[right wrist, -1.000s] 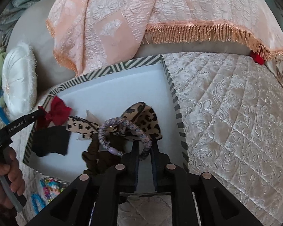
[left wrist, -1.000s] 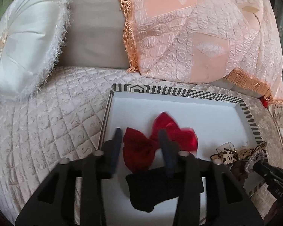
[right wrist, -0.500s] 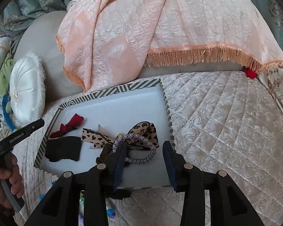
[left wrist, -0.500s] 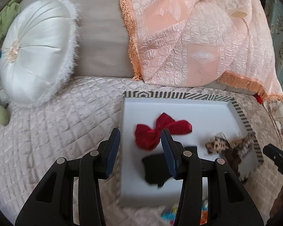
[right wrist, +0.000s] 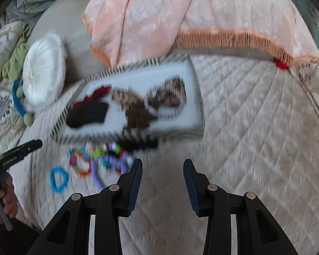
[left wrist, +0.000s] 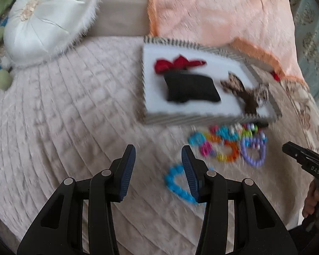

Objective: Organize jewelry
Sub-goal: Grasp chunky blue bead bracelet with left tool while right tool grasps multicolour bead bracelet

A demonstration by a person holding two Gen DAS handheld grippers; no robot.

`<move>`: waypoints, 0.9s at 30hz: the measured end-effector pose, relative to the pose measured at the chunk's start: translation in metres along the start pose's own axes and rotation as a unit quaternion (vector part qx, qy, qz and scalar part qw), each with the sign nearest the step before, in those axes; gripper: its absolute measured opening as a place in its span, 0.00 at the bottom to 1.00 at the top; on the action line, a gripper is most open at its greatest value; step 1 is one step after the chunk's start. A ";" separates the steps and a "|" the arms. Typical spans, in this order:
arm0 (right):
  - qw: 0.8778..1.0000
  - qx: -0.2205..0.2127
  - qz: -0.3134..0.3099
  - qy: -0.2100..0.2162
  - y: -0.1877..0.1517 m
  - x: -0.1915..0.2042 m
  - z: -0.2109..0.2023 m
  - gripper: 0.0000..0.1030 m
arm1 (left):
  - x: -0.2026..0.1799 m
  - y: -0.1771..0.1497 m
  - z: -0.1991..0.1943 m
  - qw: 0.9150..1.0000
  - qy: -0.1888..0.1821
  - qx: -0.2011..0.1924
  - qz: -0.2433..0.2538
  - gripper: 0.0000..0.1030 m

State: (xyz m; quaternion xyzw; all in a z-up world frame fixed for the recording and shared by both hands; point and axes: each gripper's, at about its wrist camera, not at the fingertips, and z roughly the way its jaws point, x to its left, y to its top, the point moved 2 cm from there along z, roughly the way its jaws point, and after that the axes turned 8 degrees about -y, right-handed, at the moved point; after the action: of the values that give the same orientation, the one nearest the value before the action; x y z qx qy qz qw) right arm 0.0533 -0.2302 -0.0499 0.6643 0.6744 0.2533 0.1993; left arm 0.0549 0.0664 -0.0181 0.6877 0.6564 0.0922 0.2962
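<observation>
Four items boxed, beads still out.
You hold both grippers, left (left wrist: 158, 165) and right (right wrist: 162, 179), spread and empty; bows lie in the box (left wrist: 212, 118), bracelets (left wrist: 227, 144) wait just near it, one blue ring (left wrist: 176, 179) nearer.

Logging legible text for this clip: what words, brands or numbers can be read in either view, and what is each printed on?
White lettering on the left gripper side, seen from the right wrist view: a brand-like word, too blurred to read.
White lettering on the right gripper side, seen from the left wrist view: a few upside-down characters, not legible.
Striped tray, beads, cushion: no text visible.
</observation>
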 end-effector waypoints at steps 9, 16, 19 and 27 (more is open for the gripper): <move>0.999 0.005 -0.017 0.030 -0.015 0.006 0.002 0.37 | -0.014 -0.016 0.025 0.998 0.033 0.047 0.033 0.43; 0.997 0.000 -0.052 0.052 -0.010 0.032 0.011 0.37 | -0.022 -0.025 0.037 0.993 0.061 0.068 0.068 0.43; 0.997 -0.002 -0.058 0.048 -0.006 0.037 0.018 0.37 | -0.025 -0.027 0.038 0.992 0.066 0.069 0.078 0.41; 0.997 -0.031 -0.049 0.045 0.011 0.037 0.028 0.32 | -0.035 -0.024 0.036 0.993 0.052 0.058 0.093 0.08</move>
State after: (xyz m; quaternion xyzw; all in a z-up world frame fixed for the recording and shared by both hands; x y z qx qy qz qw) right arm 0.0771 -0.1917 -0.0630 0.6119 0.7062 0.2936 0.2015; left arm 0.0485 0.0213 -0.0509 0.7559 0.6084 0.1173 0.2113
